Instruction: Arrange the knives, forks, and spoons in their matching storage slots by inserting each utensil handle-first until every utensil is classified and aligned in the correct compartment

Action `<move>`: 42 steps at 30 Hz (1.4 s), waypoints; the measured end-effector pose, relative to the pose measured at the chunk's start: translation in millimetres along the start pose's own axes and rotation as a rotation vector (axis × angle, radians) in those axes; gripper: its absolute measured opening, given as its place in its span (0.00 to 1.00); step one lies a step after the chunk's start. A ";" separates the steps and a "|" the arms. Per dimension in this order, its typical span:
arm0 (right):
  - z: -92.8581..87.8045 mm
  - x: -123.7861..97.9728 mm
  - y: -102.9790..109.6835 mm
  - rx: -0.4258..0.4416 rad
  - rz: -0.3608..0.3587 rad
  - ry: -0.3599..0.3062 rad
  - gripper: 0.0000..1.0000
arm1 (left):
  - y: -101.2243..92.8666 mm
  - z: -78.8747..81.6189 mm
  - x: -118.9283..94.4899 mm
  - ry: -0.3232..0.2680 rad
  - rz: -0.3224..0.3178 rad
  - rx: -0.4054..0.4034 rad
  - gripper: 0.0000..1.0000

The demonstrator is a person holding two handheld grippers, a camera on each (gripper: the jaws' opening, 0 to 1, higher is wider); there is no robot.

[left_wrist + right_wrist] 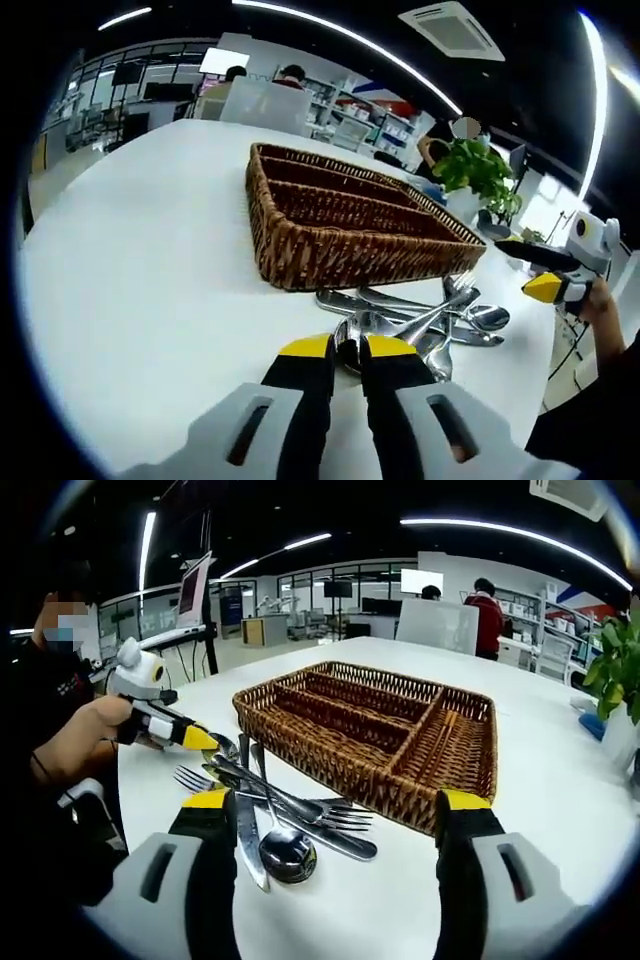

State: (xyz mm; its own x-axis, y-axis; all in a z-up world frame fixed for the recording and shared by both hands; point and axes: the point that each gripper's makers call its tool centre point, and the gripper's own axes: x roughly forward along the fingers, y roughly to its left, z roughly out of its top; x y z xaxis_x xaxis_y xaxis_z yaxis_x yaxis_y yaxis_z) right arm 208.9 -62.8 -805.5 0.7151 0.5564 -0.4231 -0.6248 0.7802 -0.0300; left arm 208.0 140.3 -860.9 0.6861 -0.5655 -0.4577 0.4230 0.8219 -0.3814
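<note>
So the left gripper (348, 352) is hovering low with its jaws nearly pinched together right at the utensil pile (425, 320) lying flat beside the wicker tray (300, 255) on the white worktop (150, 280), while the right gripper (335, 815) is holding its jaws spread wide.

**Count on the table**

One wicker basket (380, 742) with four compartments: three long, one crosswise. One heap of cutlery (275, 815) beside it, overlapping too much for an exact tally; at least two forks, two spoons and two knives show. One potted plant (478, 172)
</note>
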 end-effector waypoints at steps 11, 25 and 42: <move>-1.3 1.5 1.8 -0.006 0.005 0.008 0.83 | -5.2 10.6 -5.2 -0.053 -0.048 -0.023 0.04; 1.4 -0.2 5.6 -0.022 0.006 0.009 0.83 | -23.0 20.2 -15.9 -0.078 -0.117 0.028 0.00; 5.0 -3.9 6.3 -0.042 -0.003 0.005 0.83 | -29.8 44.0 -21.8 -0.140 -0.104 0.095 0.00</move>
State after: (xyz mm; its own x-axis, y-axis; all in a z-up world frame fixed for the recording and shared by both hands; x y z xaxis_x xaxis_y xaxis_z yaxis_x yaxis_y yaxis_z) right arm 203.7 -58.6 -799.5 0.7152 0.5530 -0.4273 -0.6357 0.7689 -0.0690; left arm 206.5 131.1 -804.2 0.7086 -0.6383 -0.3008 0.5453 0.7659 -0.3406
